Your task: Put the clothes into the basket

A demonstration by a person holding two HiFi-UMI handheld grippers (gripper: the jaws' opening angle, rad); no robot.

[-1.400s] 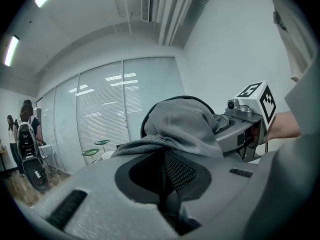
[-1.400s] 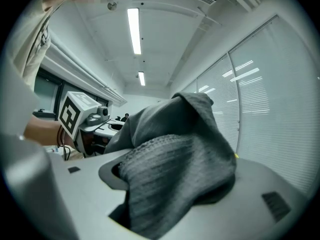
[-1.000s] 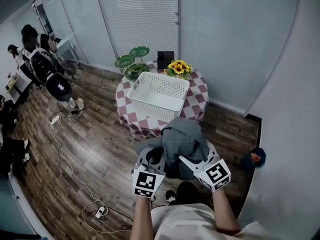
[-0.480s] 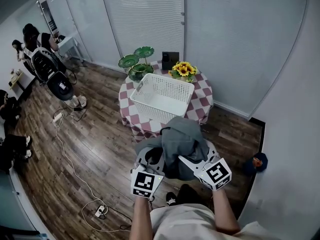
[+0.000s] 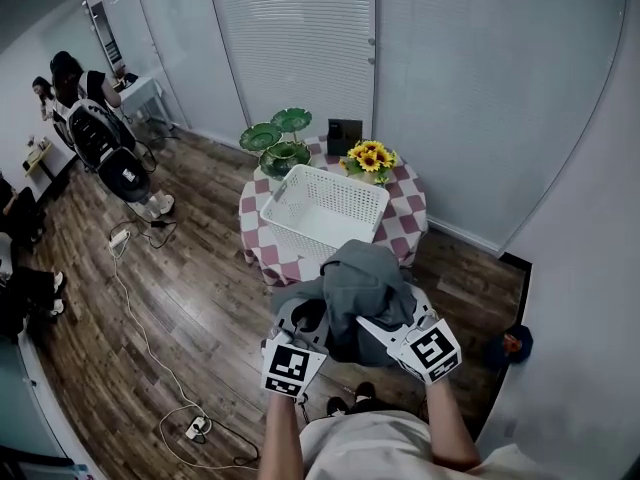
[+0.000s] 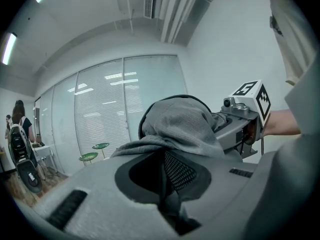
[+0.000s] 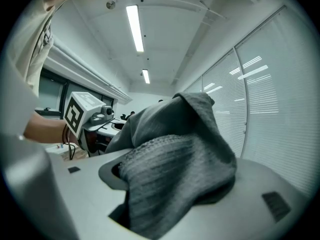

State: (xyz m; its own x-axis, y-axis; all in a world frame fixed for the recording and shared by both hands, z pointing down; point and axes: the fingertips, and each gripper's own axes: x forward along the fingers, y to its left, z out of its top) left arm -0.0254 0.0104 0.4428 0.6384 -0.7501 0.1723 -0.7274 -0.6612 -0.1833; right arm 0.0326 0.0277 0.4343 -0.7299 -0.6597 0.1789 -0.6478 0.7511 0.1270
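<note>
- Grey garment (image 5: 362, 280): one bundle, carried aloft between both grippers above the wooden floor (image 5: 200, 298), just short of the worktop and outside the basket.
- Left gripper (image 5: 303, 318): jaws pinching a fold of the garment.
- Right gripper (image 5: 388, 326): jaws clamped on its ribbed edge.
- Basket (image 5: 300, 233): white, upright on the checked worktop (image 5: 408, 208), beside sunflowers (image 5: 370, 156).

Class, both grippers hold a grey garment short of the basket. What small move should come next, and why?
Probably carry the garment forward until it is over the basket: the left gripper and right gripper both clamp it, and it hangs short of the empty basket on the table.
</note>
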